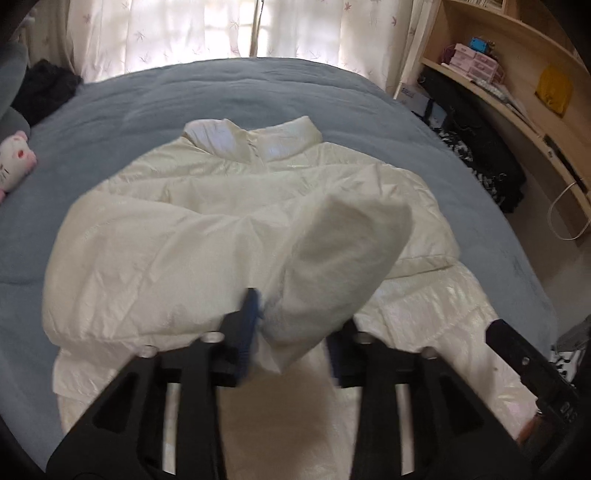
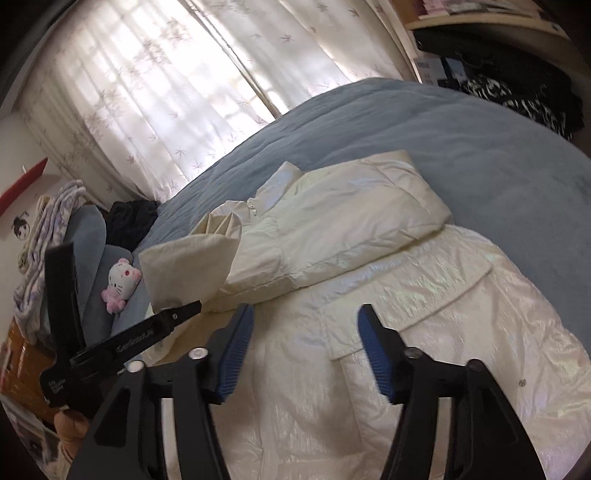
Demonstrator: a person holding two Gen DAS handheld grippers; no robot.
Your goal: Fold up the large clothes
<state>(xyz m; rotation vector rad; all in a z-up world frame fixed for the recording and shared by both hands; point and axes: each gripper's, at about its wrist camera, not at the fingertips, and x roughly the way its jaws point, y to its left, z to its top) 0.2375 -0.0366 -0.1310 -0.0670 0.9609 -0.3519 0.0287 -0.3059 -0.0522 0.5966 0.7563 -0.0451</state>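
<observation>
The left hand-held gripper (image 1: 293, 325) has its fingers clamped on the cuff of a sleeve (image 1: 332, 258) of the white puffer jacket (image 1: 166, 240); the cuff bulges out between the blue pads (image 1: 249, 314) and lifts toward 1 o'clock. In the right wrist view that same gripper shows at 9 o'clock, pinching the raised cuff above the bed.

The right hand-held gripper (image 2: 304, 347) hovers with its fingers apart and nothing between them, the 2 blue pads (image 2: 236, 354) spread above the lower front of the jacket.

The jacket lies face up on the blue bedspread (image 1: 258, 96), collar (image 1: 255, 138) at 12 o'clock in the left wrist view, hem toward the cameras. Its other sleeve (image 2: 369, 206) is folded across the chest.

Farther out, a pink and white plush toy (image 1: 14, 158) sits at 9 o'clock on the bed's edge, with dark clothing (image 1: 44, 88) at 10 o'clock. Sheer patterned curtains (image 1: 221, 29) hang at 12 o'clock, and a wooden shelf unit (image 1: 517, 74) stands at 2 o'clock.
</observation>
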